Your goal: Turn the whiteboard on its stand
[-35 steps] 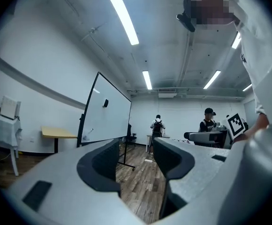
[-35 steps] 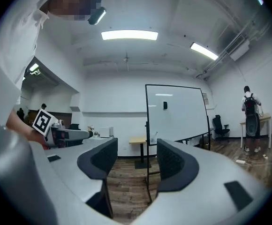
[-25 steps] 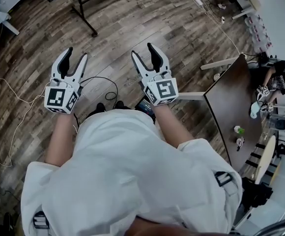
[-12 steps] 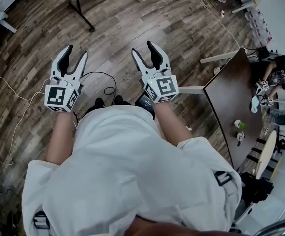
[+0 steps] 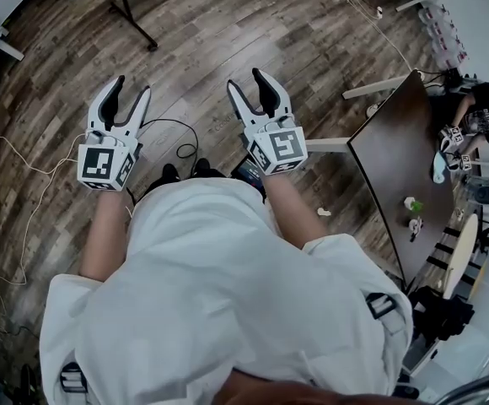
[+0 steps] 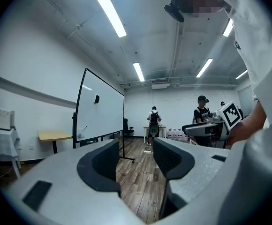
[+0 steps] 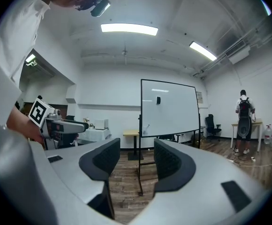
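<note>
The whiteboard [image 7: 169, 108] stands upright on its black wheeled stand some way ahead, and nothing touches it. It shows edge-on at the left in the left gripper view, whiteboard [image 6: 101, 111]. In the head view only the stand's foot [image 5: 133, 17] shows at the top edge. My left gripper [image 5: 131, 91] is held out over the wooden floor, open and empty. My right gripper [image 5: 246, 83] is beside it, its jaws closing a little with nothing between them. Both point toward the board.
A dark table [image 5: 396, 175] with small items stands at the right. Cables [image 5: 181, 142] lie on the floor by my feet. A yellow table [image 6: 54, 136] is behind the board. A person with a backpack [image 6: 153, 121] and another in a cap [image 6: 202, 114] are farther off.
The stand's foot has slid toward the top of the head view. Both grippers hold nearly the same place; the right jaws look slightly narrower.
</note>
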The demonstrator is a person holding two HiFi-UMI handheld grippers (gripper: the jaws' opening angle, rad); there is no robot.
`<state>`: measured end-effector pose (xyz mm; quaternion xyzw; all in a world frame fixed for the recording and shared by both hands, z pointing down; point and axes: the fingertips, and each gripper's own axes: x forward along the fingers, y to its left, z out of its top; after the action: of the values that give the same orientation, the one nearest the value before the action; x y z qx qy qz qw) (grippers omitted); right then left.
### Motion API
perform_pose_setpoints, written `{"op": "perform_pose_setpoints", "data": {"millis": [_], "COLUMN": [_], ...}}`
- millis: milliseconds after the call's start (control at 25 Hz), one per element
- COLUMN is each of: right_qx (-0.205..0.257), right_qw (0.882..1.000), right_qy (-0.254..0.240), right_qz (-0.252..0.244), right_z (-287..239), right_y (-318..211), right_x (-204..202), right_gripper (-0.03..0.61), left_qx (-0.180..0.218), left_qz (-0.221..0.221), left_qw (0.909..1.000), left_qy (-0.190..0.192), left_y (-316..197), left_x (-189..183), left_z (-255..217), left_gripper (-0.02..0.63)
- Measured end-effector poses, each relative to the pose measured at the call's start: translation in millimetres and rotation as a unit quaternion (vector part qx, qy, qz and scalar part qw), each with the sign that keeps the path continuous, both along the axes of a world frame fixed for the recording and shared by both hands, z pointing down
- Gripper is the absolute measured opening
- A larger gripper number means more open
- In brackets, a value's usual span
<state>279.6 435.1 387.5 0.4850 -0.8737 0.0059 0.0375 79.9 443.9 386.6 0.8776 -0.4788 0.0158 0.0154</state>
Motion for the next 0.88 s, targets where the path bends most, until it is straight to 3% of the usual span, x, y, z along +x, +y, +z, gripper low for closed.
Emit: {"op": "perform_pose_setpoints", "data": {"millis": [720,880], "right_qx": [-0.001,-0.013], "right_qw": [1.0,0.999], "right_qy": [-0.013,-0.03], "right_qz": [-0.004,0.001], "right_z": [16.2,24.7], "right_y": [-25.0,-33.8], "right_x": [44.9,56.3], "right_gripper": [0.222,0.22], "left_qx": [-0.018,-0.013], "left_qz": [-0.019,-0.015], "left_qw": [0.9995,0.9998], "left_qy": [0.017,-0.007], "left_y": [-24.4,-31.3], "left_x": [36.7,46.3], "left_z": [12.6,17.3], "left_gripper": [0.209,0.209]}}
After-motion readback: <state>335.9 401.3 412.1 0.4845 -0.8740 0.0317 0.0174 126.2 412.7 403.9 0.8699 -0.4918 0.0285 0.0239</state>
